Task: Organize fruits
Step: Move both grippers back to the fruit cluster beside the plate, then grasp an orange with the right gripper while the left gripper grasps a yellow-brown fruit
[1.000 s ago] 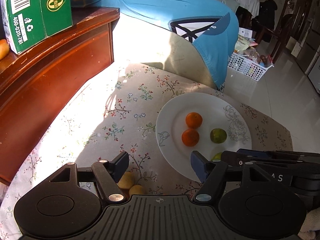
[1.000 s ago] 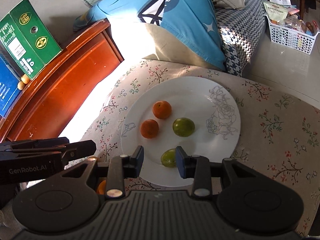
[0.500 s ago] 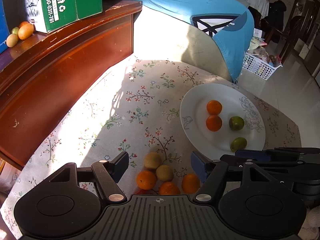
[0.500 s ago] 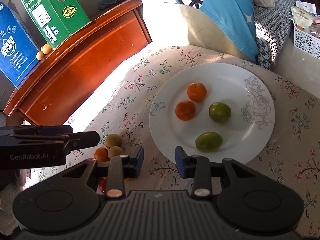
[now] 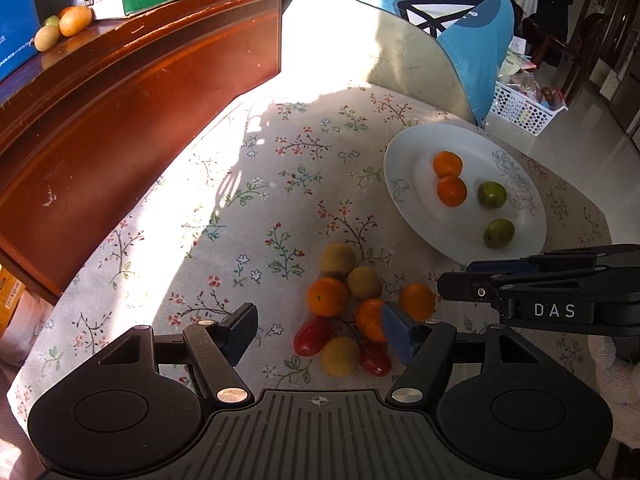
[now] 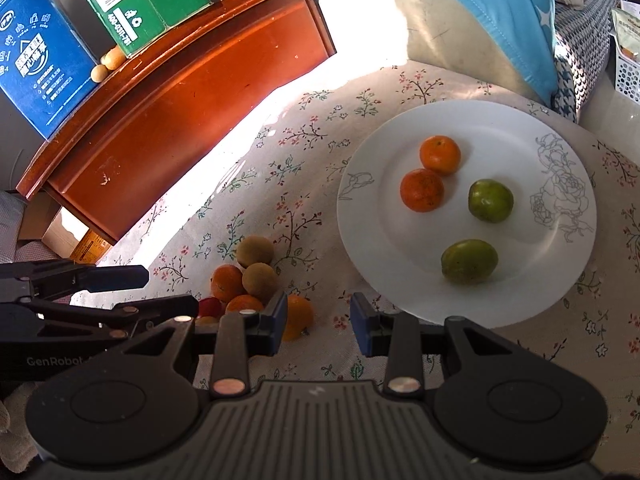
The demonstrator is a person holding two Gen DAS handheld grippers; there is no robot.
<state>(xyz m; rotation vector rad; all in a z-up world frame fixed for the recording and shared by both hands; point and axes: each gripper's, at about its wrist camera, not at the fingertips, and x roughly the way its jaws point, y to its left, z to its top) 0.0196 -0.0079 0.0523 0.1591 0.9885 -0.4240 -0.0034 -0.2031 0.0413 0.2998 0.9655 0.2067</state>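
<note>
While both tongs stand wide open and hold nothing, the left tongs (image 5: 320,334) hang over a little pile of fruit (image 5: 352,304) on the flowery worktop (image 5: 248,200). The right tongs (image 6: 318,328) are just beside that pile, near the rim of the white plate (image 6: 532,272). The plate holds two oranges (image 6: 422,190) side by side and two green fruits (image 6: 490,200). More small fruits (image 5: 60,28) sit on the wooden shelf (image 5: 140,92) by a green box (image 6: 140,0).
</note>
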